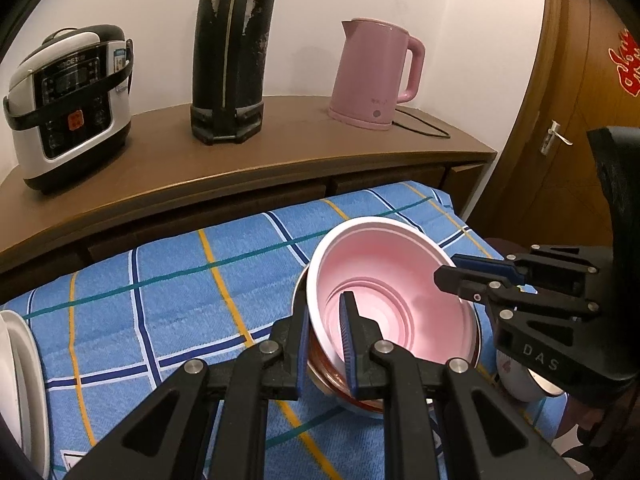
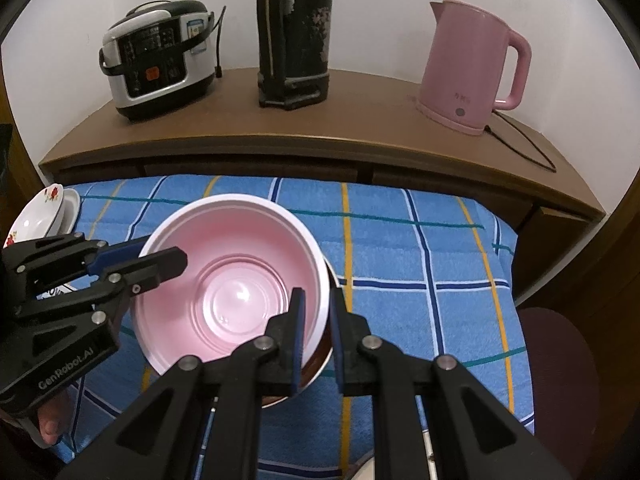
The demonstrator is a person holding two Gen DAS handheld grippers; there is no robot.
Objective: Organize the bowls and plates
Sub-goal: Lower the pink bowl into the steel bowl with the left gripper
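A pink plastic bowl point(image 1: 384, 280) point(image 2: 236, 276) sits nested in a metal bowl point(image 1: 360, 394) point(image 2: 316, 368) on the blue plaid cloth. My left gripper point(image 1: 326, 344) point(image 2: 160, 258) has its fingers either side of the pink bowl's left rim, one inside, one outside, closed on it. My right gripper point(image 2: 316, 328) point(image 1: 456, 266) grips the right rim the same way. A white floral plate point(image 2: 40, 216) on a white dish lies at the cloth's far left.
A wooden counter point(image 2: 320, 132) behind holds a rice cooker point(image 2: 156, 60), a black thermos point(image 2: 294, 36) and a pink kettle point(image 2: 472, 68) with its cord. A white dish point(image 1: 20, 384) lies at the left. A floral bowl point(image 1: 516, 376) sits under the right gripper. A wooden door point(image 1: 580, 120) is at right.
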